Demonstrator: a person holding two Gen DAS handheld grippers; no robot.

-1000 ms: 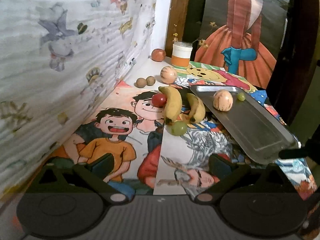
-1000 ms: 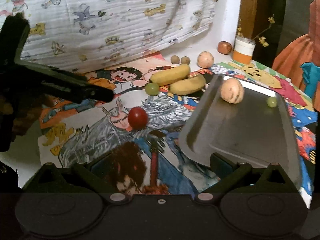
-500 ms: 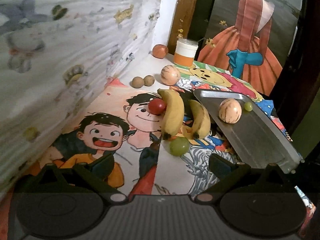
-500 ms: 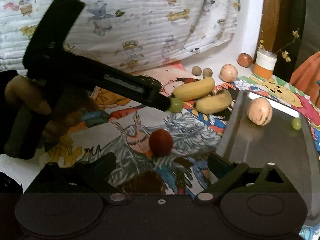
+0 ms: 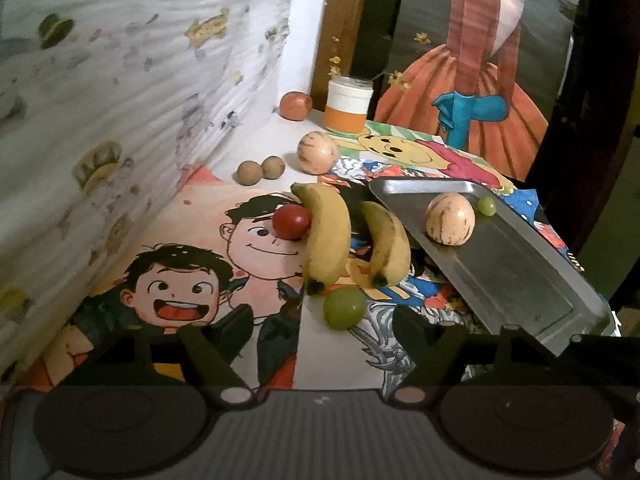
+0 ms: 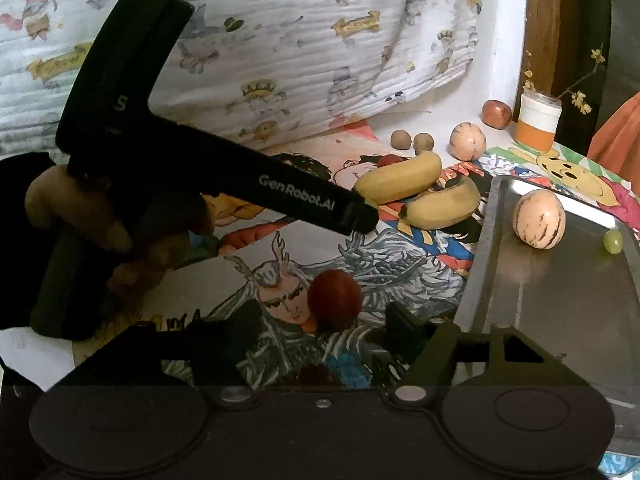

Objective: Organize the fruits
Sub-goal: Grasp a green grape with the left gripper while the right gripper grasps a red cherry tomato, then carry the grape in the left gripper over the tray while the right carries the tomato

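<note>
A: Step? Go near to far.

B: Double pick, I'd say. Bottom centre of the left wrist view, the left gripper (image 5: pixel 324 320) is closing, jaws apart, with the green grape (image 5: pixel 344 307) just ahead between the fingertips; pads not on it yet. In the right wrist view the right gripper (image 6: pixel 320 320) is closing too, red fruit (image 6: pixel 334 300) between its fingers at lower centre, and no clear pinch there either.

A: So nothing is held?

B: Not that I can see. Both sit on the cartoon mat (image 5: pixel 192 280).

A: Next move?

B: Finish closing gently, since both fruits are round and could squirt out, then lift and carry to the tray (image 5: pixel 520 280) at right. Judgement only.

A: What's farther back?

B: Mid frame, two bananas (image 5: pixel 328 236) side by side with a red tomato (image 5: pixel 292 222) touching the left one. The tray holds a striped melon (image 5: pixel 450 219) and a small grape (image 5: pixel 487 205). Behind, a second melon (image 5: pixel 317 152) and two brown nuts (image 5: pixel 260 170) lie off the tray. Farthest, a reddish fruit (image 5: pixel 295 106) beside an orange-and-white jar (image 5: pixel 348 104).

A: Any text?

B: The left gripper's finger crossing the right view reads "GenRobot.AI" (image 6: pixel 298 194), with an "S" (image 6: pixel 120 103) on its body. No label is readable on the jar.
</note>
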